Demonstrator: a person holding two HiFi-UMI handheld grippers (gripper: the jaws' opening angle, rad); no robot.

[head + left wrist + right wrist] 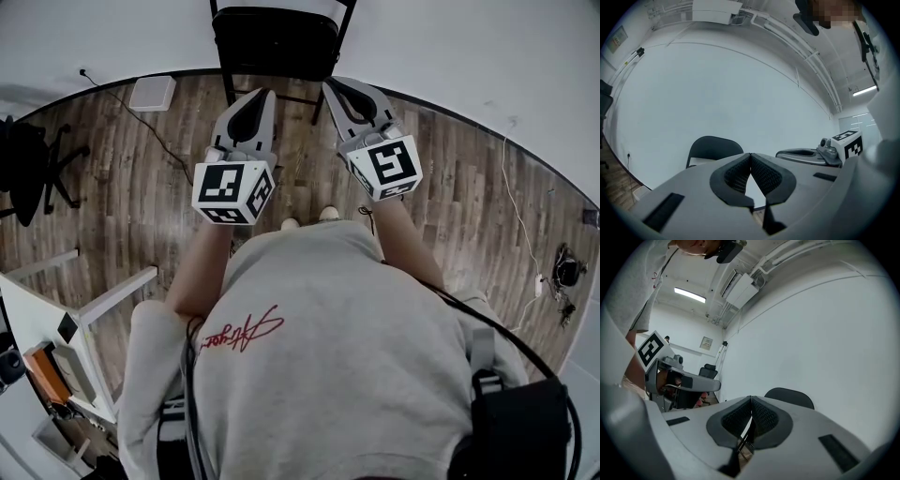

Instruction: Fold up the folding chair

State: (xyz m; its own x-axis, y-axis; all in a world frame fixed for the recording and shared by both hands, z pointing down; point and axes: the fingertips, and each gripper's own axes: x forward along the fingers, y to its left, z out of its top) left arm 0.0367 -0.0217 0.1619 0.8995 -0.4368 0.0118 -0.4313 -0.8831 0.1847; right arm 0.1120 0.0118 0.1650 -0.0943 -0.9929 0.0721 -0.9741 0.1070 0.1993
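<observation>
Folding chair (274, 39) stands unfolded on the floor (122, 187) against the wall. Left gripper (257, 96) and right gripper (339, 88) point at it, fingers clenched, empty. Approach step: next, open up and reach the seat.

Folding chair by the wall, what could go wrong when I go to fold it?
Both the left tool and right tool are shut and empty; nudging the chair like that may tip it, not fold it. It stands close to the wall and could bang against it. A cable on the floor near it might snag it.
</observation>
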